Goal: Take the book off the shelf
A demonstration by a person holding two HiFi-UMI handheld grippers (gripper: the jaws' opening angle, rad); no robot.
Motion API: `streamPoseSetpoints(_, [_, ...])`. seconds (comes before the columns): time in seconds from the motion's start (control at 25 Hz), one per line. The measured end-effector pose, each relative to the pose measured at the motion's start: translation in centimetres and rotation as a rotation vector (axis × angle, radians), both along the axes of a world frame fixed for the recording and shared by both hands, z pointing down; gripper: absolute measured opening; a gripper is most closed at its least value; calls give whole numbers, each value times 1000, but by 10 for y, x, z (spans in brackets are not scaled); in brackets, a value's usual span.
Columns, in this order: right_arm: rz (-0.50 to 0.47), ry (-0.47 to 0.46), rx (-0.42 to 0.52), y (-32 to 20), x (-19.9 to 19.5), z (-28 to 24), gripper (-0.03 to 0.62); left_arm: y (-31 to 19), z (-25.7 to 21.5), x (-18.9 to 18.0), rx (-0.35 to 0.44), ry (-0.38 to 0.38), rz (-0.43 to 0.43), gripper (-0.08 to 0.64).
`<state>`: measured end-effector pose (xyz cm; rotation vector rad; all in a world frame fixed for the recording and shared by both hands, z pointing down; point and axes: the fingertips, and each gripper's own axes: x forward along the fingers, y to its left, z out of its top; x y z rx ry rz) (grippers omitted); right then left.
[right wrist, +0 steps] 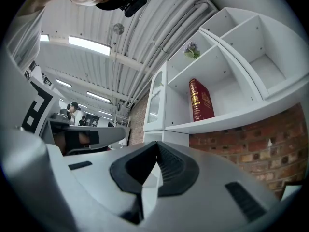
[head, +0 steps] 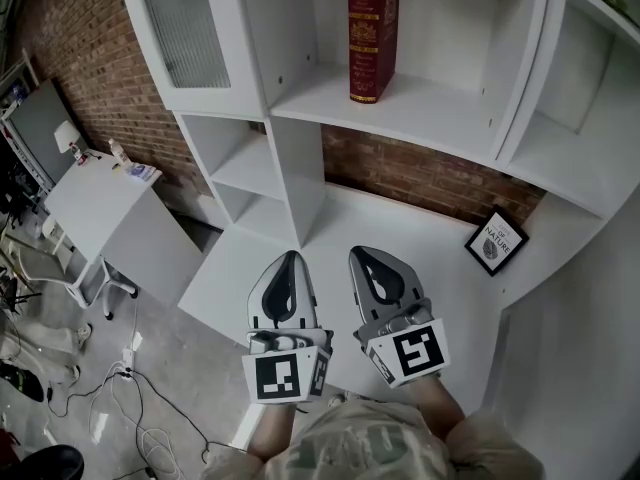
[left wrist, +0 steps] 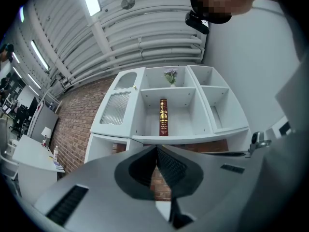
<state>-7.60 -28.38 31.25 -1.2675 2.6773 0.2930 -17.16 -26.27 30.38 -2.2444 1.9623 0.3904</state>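
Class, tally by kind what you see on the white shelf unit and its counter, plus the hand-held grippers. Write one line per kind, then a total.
Red book: 1
Framed sign: 1
Flower bunch: 1
Grippers: 2, the left gripper and the right gripper
Total: 5

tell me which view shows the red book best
The right gripper view: the whole book shows, spine and cover. The head view cuts off the book at the top; the left gripper view shows the book small, spine only.
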Motion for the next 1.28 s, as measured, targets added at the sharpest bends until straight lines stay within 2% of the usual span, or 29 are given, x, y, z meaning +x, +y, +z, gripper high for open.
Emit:
streamPoseSetpoints(0.24, [14,-8,3,-10,11,-3,14,-8,-4,6,9,32,0,14])
streamPoseSetpoints(0.36, [32,-15,7,-14,21,-7,14,-13,-15,20,39,26,71,16])
streamPoseSetpoints(0.4, [40,-24,4,-14,26,-7,14,-16,-22,27,49,23,113,37])
streamPoseSetpoints(0.44, [49,-34,-1,-15,30,-8,14,-20,-30,34,59,26,159,128])
streamPoseSetpoints(0.48, [57,-43,-6,-15,34,-7,14,-26,-39,39,68,36,200,181])
streamPoseSetpoints(0.6, [71,-55,-17,-15,44,-7,14,-45,-76,46,121,20,245,228])
streamPoseSetpoints(0.72, [81,-42,4,-15,52,-11,14,-78,-115,51,155,-22,269,313])
streamPoseSetpoints(0.88, [98,-34,41,-16,63,-23,14,-149,-158,58,86,-9,333,328])
streamPoseSetpoints(1.12, [130,-33,51,-16,79,-26,14,-229,-185,83,-71,-51,357,330])
streamPoseSetpoints(1.28, [155,-43,44,-24,92,-26,14,-264,-192,100,-121,-73,344,331])
